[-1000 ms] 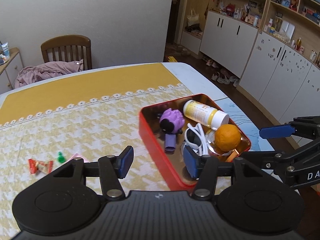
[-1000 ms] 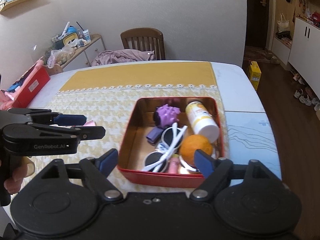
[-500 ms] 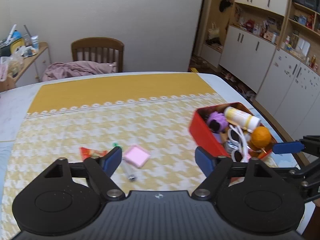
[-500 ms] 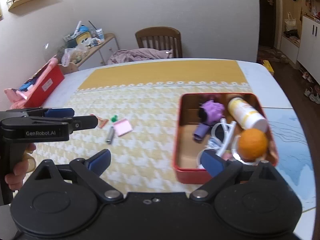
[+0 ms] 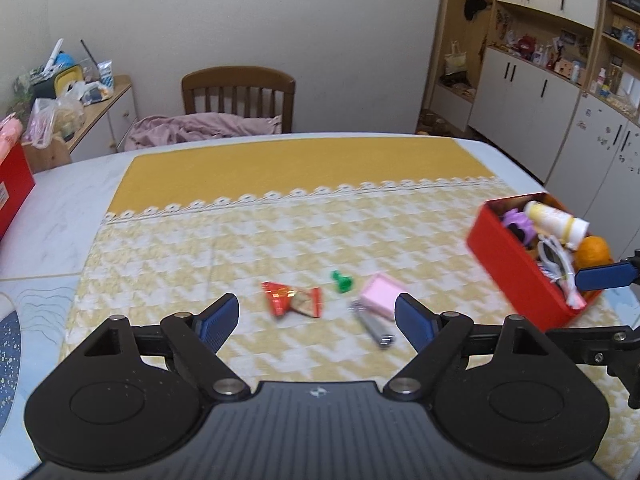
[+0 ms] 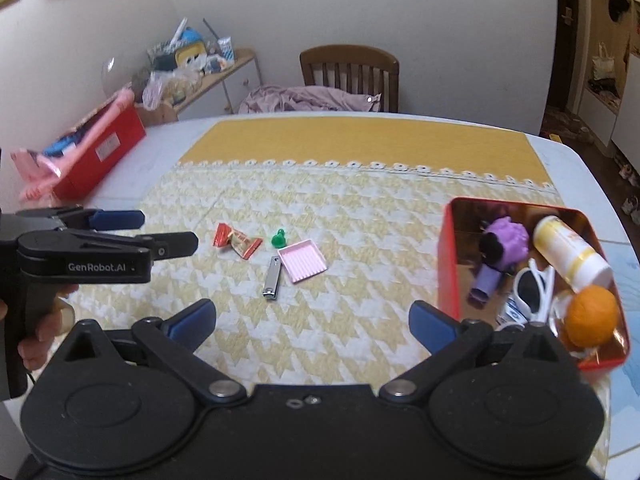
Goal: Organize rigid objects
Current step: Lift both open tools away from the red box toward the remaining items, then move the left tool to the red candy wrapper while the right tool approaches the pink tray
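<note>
- Here, at the far left of the right wrist view, a red box (image 6: 100, 152) with pink things sticking out of it sits on the bare tabletop (image 6: 168, 148), off the cloth.
- The left gripper (image 5: 316, 318) hangs above the near part of the yellow patterned tablecloth (image 5: 240, 240) with its 2 blue-padded fingers spread wide and nothing between them; the right wrist view shows it from the side, gripped by a hand (image 6: 38, 332) at the left edge.
- A red candy wrapper (image 6: 237, 241) lies on the cloth, leftmost of 4 loose items grouped near the middle.
- A small green pawn-shaped piece (image 6: 279, 238) sits just to its right, apart from the wrapper.
- A metal nail clipper (image 6: 272, 278) lies nearer than the pawn, its far end just beside the near left edge of a pink ridged tray (image 6: 303, 261); whether they touch is unclear.
- The right gripper (image 6: 314, 322) hovers over the near cloth, its fingers also held wide apart and empty.
- A red tin (image 6: 446, 256) stands on the right side of the table, well apart from the loose items.
- Inside it are a purple spiky toy (image 6: 508, 238), a yellow bottle with a white cap (image 6: 570, 254), white sunglasses (image 6: 534, 292) and an orange (image 6: 592, 314) at the near right corner.
- A wooden chair (image 6: 350, 68) with a pinkish cloth draped on it stands beyond the far edge.
</note>
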Demonstrator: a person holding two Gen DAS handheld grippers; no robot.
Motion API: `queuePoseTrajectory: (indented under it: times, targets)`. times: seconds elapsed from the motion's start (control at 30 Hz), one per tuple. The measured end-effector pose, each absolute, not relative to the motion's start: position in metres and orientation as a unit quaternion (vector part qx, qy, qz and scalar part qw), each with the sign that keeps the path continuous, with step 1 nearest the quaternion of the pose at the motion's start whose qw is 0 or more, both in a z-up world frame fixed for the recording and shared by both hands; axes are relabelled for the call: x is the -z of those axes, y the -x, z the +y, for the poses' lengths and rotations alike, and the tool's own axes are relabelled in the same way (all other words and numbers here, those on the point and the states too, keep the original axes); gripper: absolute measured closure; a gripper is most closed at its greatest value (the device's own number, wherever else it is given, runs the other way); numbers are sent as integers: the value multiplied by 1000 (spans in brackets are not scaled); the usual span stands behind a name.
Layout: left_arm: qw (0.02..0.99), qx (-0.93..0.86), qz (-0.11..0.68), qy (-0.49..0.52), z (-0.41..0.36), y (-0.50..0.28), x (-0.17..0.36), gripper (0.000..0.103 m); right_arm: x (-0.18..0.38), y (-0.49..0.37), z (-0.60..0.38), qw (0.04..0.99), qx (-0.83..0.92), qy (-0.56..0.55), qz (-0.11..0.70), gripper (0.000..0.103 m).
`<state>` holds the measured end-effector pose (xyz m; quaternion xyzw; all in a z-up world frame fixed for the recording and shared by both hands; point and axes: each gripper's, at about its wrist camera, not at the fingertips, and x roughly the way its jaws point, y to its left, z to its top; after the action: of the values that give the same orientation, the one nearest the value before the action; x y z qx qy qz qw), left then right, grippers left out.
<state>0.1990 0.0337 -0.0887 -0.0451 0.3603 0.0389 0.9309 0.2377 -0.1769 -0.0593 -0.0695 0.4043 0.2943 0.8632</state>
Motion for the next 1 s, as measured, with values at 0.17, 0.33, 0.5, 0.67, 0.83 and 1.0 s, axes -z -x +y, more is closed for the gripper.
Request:
queuePoseTrajectory:
  times: [0.17,0.33,0.5,0.67,0.83,1.0]
  targets:
    - [927,-41,369,47,52,-213,109,18,76,-251,-150,854,-297,104,415,0]
    - [921,-36,384,54,65,-231,129,18,94,-265,-132,843,-304,137,422,0]
    - [917,-32,394,49,70,-248,146,18,110,-284,-122,836,-299,157,431,2]
    - [918,-26,395,39,71,-260,159,18,125,-304,-117,830,-296,164,444,13]
    - [921,-19,390,0,62,-267,170,18,134,-314,-109,822,-305,181,445,22]
    - [921,-11,390,-9,58,-273,177,18,140,-320,-100,817,-320,193,439,28]
